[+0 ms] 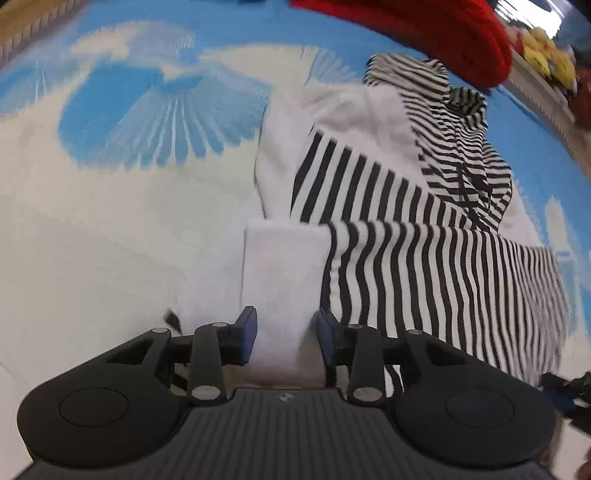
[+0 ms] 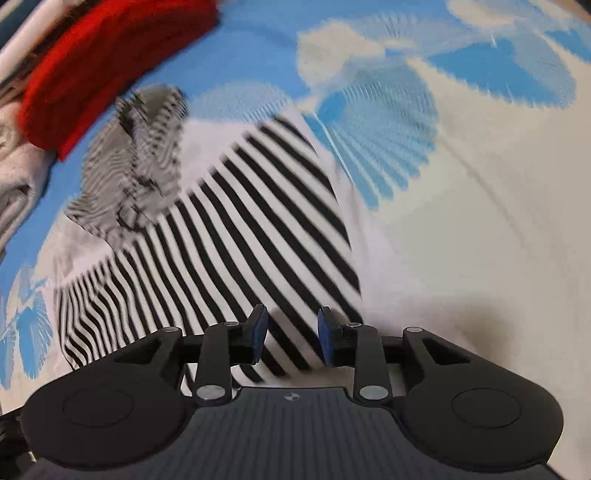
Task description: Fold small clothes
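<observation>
A small black-and-white striped garment (image 1: 417,251) with white panels lies on a blue-and-white patterned bedspread (image 1: 110,206). Its finely striped hood or collar part (image 1: 461,147) lies at the far end. My left gripper (image 1: 287,339) is open, its jaws either side of the garment's near white edge (image 1: 284,269). In the right wrist view the same garment (image 2: 236,229) spreads ahead and to the left. My right gripper (image 2: 292,339) is open over the striped near edge, with fabric between the jaws. Both views are blurred by motion.
A red knitted item (image 1: 436,33) lies beyond the garment; it also shows in the right wrist view (image 2: 107,62). Yellow soft toys (image 1: 550,55) sit at the far right edge. A grey-white cloth (image 2: 18,181) lies at the left in the right wrist view.
</observation>
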Tool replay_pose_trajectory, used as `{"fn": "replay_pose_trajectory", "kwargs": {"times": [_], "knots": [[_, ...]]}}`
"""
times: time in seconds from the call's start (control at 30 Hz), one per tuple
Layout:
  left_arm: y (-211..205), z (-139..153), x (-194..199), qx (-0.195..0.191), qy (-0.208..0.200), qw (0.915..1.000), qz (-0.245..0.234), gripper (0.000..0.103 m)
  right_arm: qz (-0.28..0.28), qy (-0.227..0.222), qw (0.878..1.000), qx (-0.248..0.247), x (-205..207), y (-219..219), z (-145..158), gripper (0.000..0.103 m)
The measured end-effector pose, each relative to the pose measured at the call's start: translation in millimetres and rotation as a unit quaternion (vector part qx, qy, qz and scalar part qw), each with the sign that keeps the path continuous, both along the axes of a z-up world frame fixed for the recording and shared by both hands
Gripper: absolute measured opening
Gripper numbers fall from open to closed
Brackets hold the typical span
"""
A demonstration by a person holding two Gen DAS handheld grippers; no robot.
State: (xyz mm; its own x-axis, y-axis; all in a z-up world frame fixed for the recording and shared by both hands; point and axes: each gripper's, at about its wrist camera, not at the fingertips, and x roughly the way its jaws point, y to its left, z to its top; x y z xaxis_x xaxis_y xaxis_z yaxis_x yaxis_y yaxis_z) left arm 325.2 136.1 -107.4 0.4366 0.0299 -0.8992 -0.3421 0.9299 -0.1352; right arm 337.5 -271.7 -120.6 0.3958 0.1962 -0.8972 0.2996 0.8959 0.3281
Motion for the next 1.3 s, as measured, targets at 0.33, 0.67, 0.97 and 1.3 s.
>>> {"fn": "replay_pose_trajectory", "kwargs": {"times": [0.33,0.67,0.97,1.3], "knots": [[-31,39,-3,0.037,-0.106,0.9922,-0.054,0.045,0.051,-0.086,0.991,-0.089,-16,17,47,0.031],[-47,52,-7,0.067,-0.165,0.9828,-0.050,0.061,0.085,-0.117,0.979,-0.142,-30,14,61,0.031],[-56,62,-9,0.088,-0.213,0.9716,-0.055,0.068,0.085,-0.116,0.980,-0.140,-29,6,57,0.031],[-38,65,29,0.087,-0.204,0.9728,-0.067,0.032,0.078,-0.120,0.982,-0.121,-12,-2,62,0.031]]}}
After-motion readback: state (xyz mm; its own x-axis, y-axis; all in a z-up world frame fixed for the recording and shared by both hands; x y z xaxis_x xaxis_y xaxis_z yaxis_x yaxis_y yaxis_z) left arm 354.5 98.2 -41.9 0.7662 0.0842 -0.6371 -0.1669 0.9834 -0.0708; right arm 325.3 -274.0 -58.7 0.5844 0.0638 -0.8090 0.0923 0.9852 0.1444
